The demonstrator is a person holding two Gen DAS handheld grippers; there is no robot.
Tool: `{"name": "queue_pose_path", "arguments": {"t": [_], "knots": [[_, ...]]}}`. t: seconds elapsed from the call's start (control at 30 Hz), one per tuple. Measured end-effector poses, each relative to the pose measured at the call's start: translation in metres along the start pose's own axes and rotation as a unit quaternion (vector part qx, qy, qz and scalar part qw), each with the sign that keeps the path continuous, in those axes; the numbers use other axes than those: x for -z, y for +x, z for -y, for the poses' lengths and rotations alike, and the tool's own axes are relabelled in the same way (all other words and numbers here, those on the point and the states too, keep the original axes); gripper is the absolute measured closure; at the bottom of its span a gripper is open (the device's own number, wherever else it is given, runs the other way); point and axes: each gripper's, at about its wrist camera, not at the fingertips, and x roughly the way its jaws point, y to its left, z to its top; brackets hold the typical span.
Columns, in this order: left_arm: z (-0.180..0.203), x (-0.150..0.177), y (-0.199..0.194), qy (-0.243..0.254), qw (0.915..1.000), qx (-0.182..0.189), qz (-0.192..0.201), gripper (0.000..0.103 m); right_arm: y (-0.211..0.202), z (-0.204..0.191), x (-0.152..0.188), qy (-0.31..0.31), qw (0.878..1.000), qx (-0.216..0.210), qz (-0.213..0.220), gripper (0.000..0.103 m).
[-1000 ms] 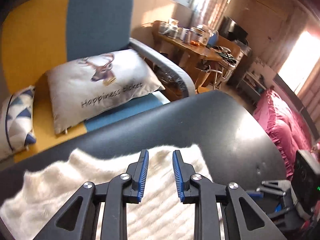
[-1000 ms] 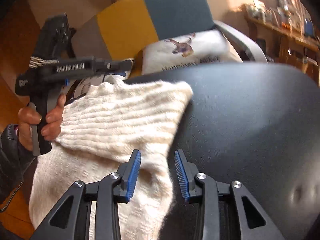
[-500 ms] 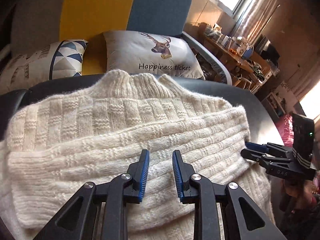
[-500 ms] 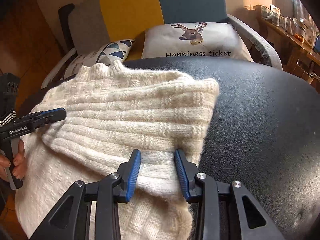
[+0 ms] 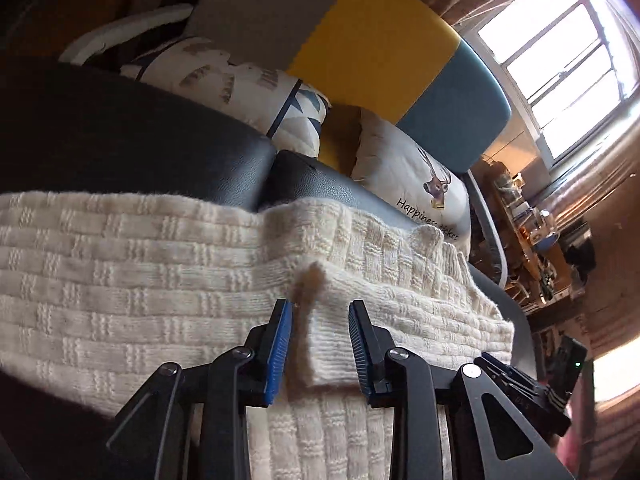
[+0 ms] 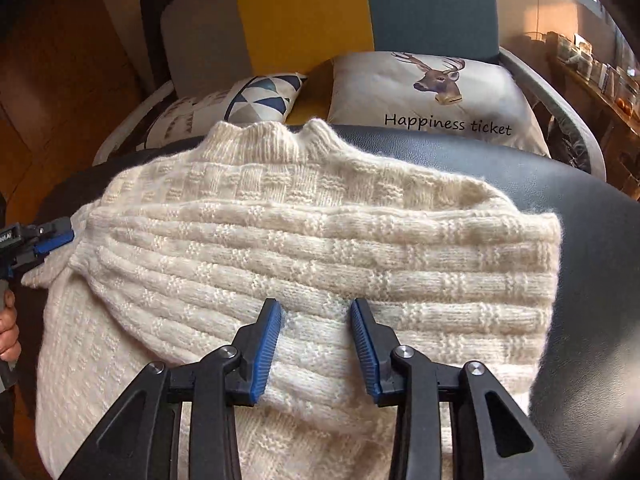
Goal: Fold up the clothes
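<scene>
1. The sweater [image 6: 312, 240] is cream, with a knitted block pattern. It lies on a black padded worktop [image 6: 580, 240], the collar [image 6: 272, 136] pointing away toward a sofa [image 6: 304, 20] with two pillows.
2. One sleeve [image 6: 320, 264] is folded across the chest, from the right shoulder to the left side. Its cuff [image 5: 308, 316] lies near the left edge.
3. The left gripper [image 5: 320, 344] has its fingers apart, one on each side of the cuff. The cuff stands between them, but they do not clamp it.
4. The right gripper [image 6: 316, 344] also has its fingers apart. It hovers over the lower edge of the folded sleeve and grips nothing.
5. Judgement: the step in hand is the sleeve fold. The open fingers at the cuff fit two readings: the cuff is just laid down, or it is about to be picked up for a correction. The pictures do not settle which.
6. The knit is thick and soft, so the fold can slide or spring open. Any further move calls for a firm, flat grip and a low, slow path.
</scene>
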Motion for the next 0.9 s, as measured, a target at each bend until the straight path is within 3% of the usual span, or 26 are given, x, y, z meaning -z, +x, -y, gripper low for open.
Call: {"name": "queue_pose_path", "arguments": {"t": [0.17,0.23,0.27,0.3,0.57,0.7,0.77,0.8,0.83,0.9], "knots": [[0.008,0.012,0.016,0.018,0.9983,0.03,-0.047,0.07,0.0,0.007,0.0,0.026,1.0,-0.016,0.004,0.066],[0.018,0.017,0.021,0.036,0.9983,0.019,-0.042,0.072,0.0,0.006,0.001,0.024,1.0,-0.014,0.007,0.066],[0.023,0.018,0.021,0.048,0.9981,0.013,-0.037,0.079,0.0,0.005,0.001,0.022,1.0,-0.012,0.007,0.066],[0.027,0.019,0.02,0.055,0.9979,0.011,-0.032,0.1,0.0,0.004,0.001,0.017,1.0,-0.009,0.007,0.066],[0.043,0.014,0.0,0.069,0.9976,0.008,-0.005,0.099,0.001,0.0,0.002,0.001,1.0,0.0,0.011,0.065],[0.052,0.011,-0.01,0.076,0.997,0.007,0.009,0.09,-0.001,0.002,-0.004,0.009,1.0,-0.005,-0.004,0.065],[0.056,0.01,-0.016,0.08,0.9967,0.006,0.016,0.076,-0.009,0.003,-0.01,0.017,1.0,-0.016,0.01,0.065],[0.058,0.009,-0.018,0.082,0.9965,0.006,0.019,0.064,-0.012,0.003,-0.013,0.018,0.999,-0.02,0.019,0.065],[0.059,0.009,-0.015,0.083,0.9964,0.0,0.017,0.059,-0.013,0.002,-0.018,0.014,1.0,-0.013,0.021,0.065],[0.059,0.01,0.003,0.087,0.9959,-0.023,0.002,0.059,-0.01,0.005,-0.026,0.014,1.0,0.001,0.021,0.065]]}}
